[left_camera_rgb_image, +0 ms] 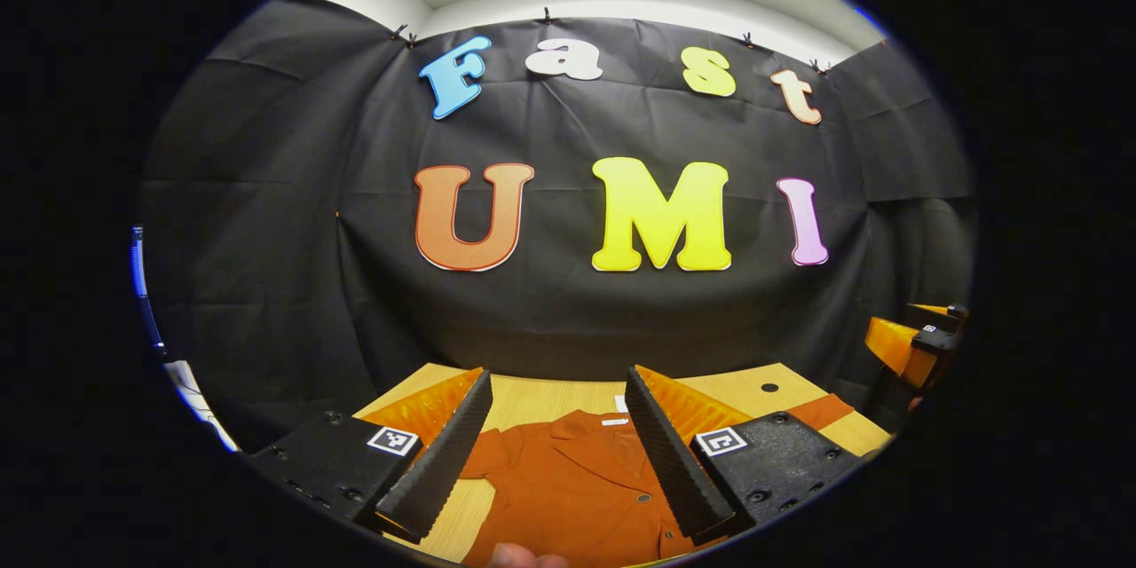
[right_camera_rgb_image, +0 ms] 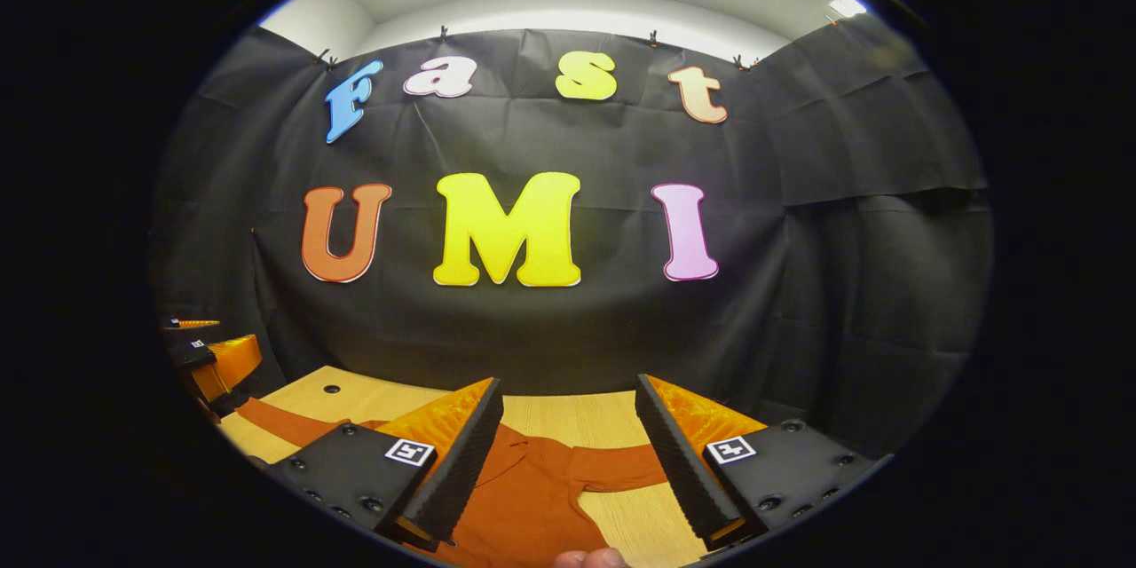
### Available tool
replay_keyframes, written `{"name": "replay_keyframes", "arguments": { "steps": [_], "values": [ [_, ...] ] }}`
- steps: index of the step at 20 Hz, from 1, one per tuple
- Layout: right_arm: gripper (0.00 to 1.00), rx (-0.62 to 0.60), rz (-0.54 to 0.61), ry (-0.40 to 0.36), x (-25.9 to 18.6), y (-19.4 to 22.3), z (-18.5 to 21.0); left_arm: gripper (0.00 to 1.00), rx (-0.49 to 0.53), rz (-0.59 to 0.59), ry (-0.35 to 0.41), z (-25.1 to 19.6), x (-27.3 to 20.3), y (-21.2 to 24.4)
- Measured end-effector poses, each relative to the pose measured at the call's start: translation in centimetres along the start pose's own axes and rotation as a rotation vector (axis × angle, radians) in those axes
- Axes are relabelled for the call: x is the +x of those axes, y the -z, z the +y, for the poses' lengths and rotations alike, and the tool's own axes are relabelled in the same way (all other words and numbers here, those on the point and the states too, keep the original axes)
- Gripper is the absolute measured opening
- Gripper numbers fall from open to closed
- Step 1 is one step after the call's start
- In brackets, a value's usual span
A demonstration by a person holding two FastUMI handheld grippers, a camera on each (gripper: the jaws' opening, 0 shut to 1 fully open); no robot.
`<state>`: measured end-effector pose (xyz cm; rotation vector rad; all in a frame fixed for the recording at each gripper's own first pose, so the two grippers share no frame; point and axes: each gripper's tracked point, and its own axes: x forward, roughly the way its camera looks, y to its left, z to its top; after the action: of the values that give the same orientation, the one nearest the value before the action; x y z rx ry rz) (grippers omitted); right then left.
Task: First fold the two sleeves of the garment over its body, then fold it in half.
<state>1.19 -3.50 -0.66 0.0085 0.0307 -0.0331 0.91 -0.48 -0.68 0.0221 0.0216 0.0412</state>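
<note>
A rust-orange shirt (left_camera_rgb_image: 568,484) with a collar and buttons lies flat on the wooden table (left_camera_rgb_image: 541,399), its collar toward the far wall. My left gripper (left_camera_rgb_image: 557,390) hovers open above the shirt's collar area, nothing between its fingers. One sleeve (left_camera_rgb_image: 821,411) stretches out to the right. In the right gripper view the shirt (right_camera_rgb_image: 532,497) lies below my right gripper (right_camera_rgb_image: 568,395), which is open and empty above it; a sleeve (right_camera_rgb_image: 617,469) points right and another sleeve (right_camera_rgb_image: 284,422) runs left. The left gripper (right_camera_rgb_image: 209,355) shows at the far left there, and the right gripper (left_camera_rgb_image: 914,342) at the far right of the left gripper view.
Black cloth closes off the back and sides of the table. Small dark holes (left_camera_rgb_image: 769,388) (right_camera_rgb_image: 331,390) mark the tabletop near its far corners. A fingertip (left_camera_rgb_image: 524,557) shows at the bottom edge of the left gripper view, and another fingertip (right_camera_rgb_image: 590,558) in the right gripper view.
</note>
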Motion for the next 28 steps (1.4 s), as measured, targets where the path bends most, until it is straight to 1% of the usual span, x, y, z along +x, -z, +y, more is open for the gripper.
{"name": "replay_keyframes", "arguments": {
  "steps": [2,9,13,15,17,18,19,20,21,22,23,25,28],
  "values": [
    [0.95,0.004,0.002,0.000,0.1,0.1,0.0,0.98,0.006,0.002,-0.001,-0.1,0.1,0.2],
    [0.94,-0.003,0.017,0.006,0.6,0.6,-0.6,0.97,0.003,0.014,-0.011,0.0,0.2,0.6],
    [0.95,-0.014,0.027,0.031,1.0,1.0,-2.1,0.98,0.001,0.024,-0.012,-0.3,0.4,1.0],
    [0.93,-0.016,0.037,0.042,1.3,1.3,-3.0,0.98,0.001,0.031,-0.010,-0.7,0.7,1.4],
    [0.93,-0.021,0.046,0.048,1.6,1.6,-3.9,0.98,0.003,0.039,-0.009,-1.0,0.9,1.7],
    [0.95,-0.025,0.052,0.051,1.8,1.9,-4.5,0.98,0.002,0.044,-0.009,-1.1,1.1,1.8],
    [0.95,-0.033,0.064,0.053,2.1,2.3,-5.0,0.98,0.001,0.051,-0.010,-1.3,1.1,2.1],
    [0.94,-0.038,0.079,0.053,2.4,2.8,-5.8,0.98,0.000,0.058,-0.013,-1.4,1.3,2.3],
    [0.95,-0.043,0.099,0.055,2.7,3.3,-6.7,0.98,0.003,0.068,-0.014,-1.6,1.5,2.8],
    [0.94,-0.045,0.121,0.062,3.1,4.1,-7.9,0.98,0.010,0.083,-0.012,-1.9,1.6,3.2],
    [0.95,-0.043,0.144,0.068,3.7,4.9,-9.3,0.98,0.017,0.100,-0.008,-2.3,1.8,3.8],
    [0.94,-0.033,0.194,0.087,4.9,6.5,-12.1,0.98,0.026,0.135,0.007,-3.1,2.1,5.0],
    [0.95,-0.019,0.251,0.113,7.6,8.5,-17.1,0.98,0.040,0.204,0.029,-4.6,2.8,7.1]
  ]
}}
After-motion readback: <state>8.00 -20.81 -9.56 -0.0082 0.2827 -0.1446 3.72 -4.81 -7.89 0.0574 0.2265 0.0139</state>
